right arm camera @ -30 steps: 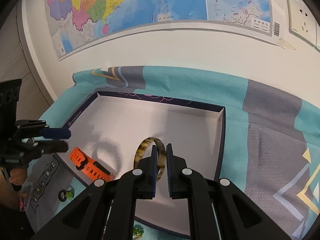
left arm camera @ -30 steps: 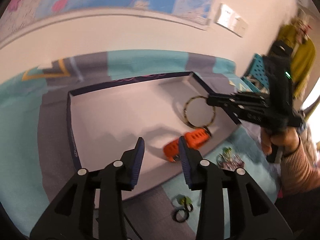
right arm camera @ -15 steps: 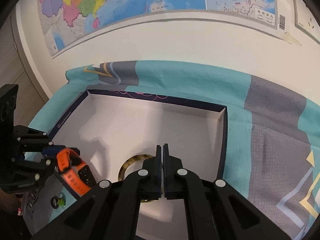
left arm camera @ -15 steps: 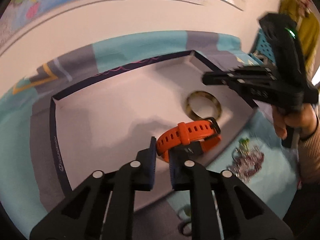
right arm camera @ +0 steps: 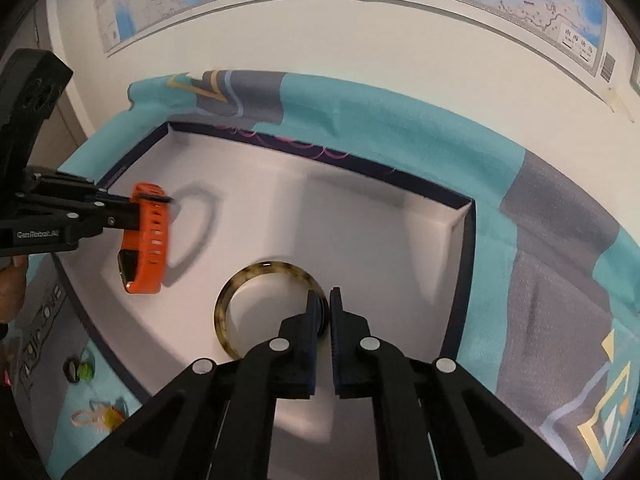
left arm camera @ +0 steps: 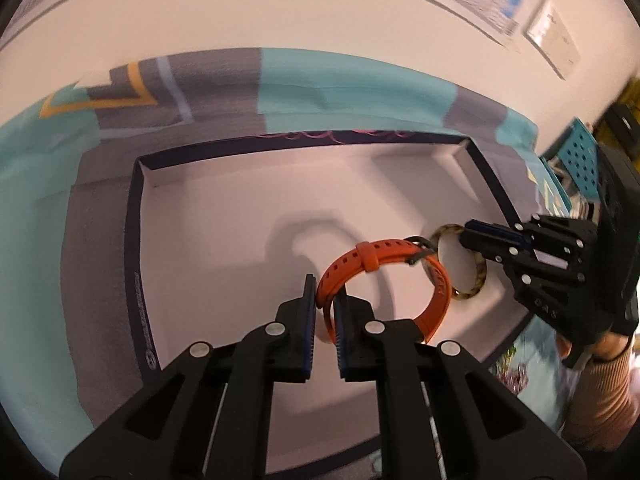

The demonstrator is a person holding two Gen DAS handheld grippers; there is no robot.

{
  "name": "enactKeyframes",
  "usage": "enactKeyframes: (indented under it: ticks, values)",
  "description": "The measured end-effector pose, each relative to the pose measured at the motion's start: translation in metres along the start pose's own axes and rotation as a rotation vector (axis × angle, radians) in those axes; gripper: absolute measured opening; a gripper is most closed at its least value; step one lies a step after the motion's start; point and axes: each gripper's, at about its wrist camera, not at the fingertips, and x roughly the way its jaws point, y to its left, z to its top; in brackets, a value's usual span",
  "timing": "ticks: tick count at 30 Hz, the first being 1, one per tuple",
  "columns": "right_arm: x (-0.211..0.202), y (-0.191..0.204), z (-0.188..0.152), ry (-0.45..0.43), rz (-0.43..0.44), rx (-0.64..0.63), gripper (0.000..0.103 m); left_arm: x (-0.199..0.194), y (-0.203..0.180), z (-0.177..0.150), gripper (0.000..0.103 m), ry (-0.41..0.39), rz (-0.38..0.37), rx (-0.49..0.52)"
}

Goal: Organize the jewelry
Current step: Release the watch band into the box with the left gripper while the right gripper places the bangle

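My left gripper is shut on an orange watch by its strap and holds it lifted above the white tray floor. The watch also shows in the right wrist view, hanging from the left gripper. My right gripper is shut on the rim of a tortoiseshell bangle that lies low over the tray near its right side. The bangle also shows in the left wrist view, held by the right gripper.
The shallow tray has a dark blue rim and sits on a teal and grey cloth. Small rings and a pink and yellow trinket lie on the cloth left of the tray. A wall with a map stands behind.
My left gripper closed on the orange watch and lifted it off the tray floor. My right gripper holds the bangle, now lower and flatter over the tray.
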Motion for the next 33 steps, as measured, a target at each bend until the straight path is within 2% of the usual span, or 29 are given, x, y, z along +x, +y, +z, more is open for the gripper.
enactKeyframes:
  ticks: [4,16,19,20,21,23,25,28,29,33]
  values:
    - [0.004,-0.006,0.012,-0.010,-0.010,0.029,0.004,0.011,0.009,0.012,0.010,0.030,-0.016,-0.067]
    - [0.023,-0.020,0.055,-0.028,-0.079,0.077,0.005,0.028,0.017,0.045,0.009,0.006,-0.014,-0.172]
    - [0.026,-0.024,0.059,-0.028,-0.078,0.109,0.007,0.029,0.021,0.048,0.014,-0.001,-0.031,-0.200]
    - [0.024,-0.025,0.059,-0.041,-0.084,0.121,0.008,0.028,0.021,0.049,0.024,-0.007,-0.040,-0.203]
    - [0.022,-0.026,0.058,-0.050,-0.079,0.122,0.009,0.025,0.020,0.048,0.036,-0.019,-0.037,-0.196]
    - [0.016,-0.028,0.054,-0.065,-0.078,0.132,0.014,0.017,0.017,0.045,0.043,-0.052,-0.004,-0.167]
    - [0.008,-0.029,0.048,-0.082,-0.075,0.127,0.019,0.012,0.015,0.041,0.043,-0.066,-0.010,-0.149]
    - [-0.005,-0.027,0.036,-0.086,-0.030,0.117,0.034,-0.009,0.008,0.024,0.047,-0.125,0.004,-0.082]
    - [-0.009,-0.024,0.029,-0.080,-0.013,0.100,0.036,-0.014,0.006,0.018,0.050,-0.135,0.012,-0.062]
    - [-0.020,-0.011,0.001,-0.044,0.053,0.055,0.036,-0.034,0.003,-0.015,0.050,-0.141,0.029,0.008]
